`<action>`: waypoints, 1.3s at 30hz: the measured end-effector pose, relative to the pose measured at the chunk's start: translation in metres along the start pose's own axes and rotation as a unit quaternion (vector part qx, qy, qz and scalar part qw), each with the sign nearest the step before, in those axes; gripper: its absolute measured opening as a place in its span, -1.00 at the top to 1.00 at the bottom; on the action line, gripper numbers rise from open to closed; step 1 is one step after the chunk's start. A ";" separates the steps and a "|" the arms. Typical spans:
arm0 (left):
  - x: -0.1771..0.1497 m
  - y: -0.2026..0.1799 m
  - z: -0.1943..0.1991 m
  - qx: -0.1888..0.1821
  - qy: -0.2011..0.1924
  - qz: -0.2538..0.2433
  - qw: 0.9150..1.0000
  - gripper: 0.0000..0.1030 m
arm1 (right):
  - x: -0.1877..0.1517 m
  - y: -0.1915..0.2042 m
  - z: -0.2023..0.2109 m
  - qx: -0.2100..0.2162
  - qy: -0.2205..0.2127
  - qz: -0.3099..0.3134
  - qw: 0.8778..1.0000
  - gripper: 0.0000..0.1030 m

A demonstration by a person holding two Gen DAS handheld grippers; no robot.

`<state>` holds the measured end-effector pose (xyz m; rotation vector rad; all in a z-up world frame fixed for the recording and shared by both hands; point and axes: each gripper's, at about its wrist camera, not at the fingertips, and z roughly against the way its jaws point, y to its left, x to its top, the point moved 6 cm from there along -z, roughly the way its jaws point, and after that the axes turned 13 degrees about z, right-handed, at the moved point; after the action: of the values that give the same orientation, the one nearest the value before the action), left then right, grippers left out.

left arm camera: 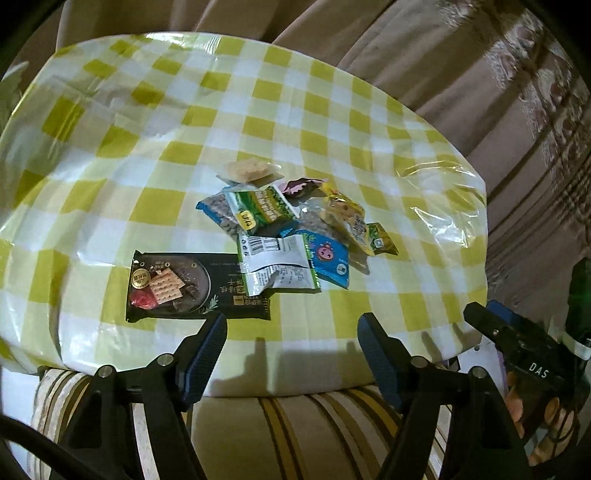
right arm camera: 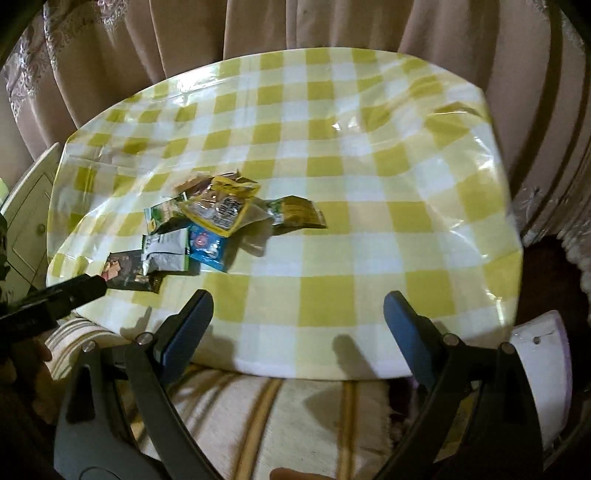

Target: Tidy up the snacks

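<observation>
Left gripper (left arm camera: 291, 350): low in the left wrist picture; its jaws stood wide with nothing between them; it hung over the near edge of the table
Right gripper (right arm camera: 298, 325): low in the right wrist picture; its jaws stood very wide and held nothing; it also showed at the right edge of the left wrist picture
Striped cushion (left arm camera: 295, 432): at the bottom, under both grippers
Table (left arm camera: 110, 155): it had a yellow and white check cloth under shiny clear plastic
Black cracker pack (left arm camera: 184, 286): it lay flat, nearest the left gripper, left of middle
White and green packet (left arm camera: 277, 266): it lay partly on the black cracker pack
Snack pile (left arm camera: 295, 218): in the middle of the table; blue, green and yellow packets lay over each other
Curtain (right arm camera: 332, 26): brown, at the top, behind the table
</observation>
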<state>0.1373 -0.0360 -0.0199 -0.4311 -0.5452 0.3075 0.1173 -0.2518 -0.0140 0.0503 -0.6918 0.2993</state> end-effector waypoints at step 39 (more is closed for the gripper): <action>0.087 0.001 -0.108 0.027 0.007 -0.203 0.979 -0.05 | 0.088 0.055 -0.128 -0.020 0.018 -0.079 0.996 -0.83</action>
<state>0.2685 -0.0349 -0.0656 -0.2597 -0.5955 -0.0728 0.2448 -0.1582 -0.0601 0.0605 -0.6543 0.1337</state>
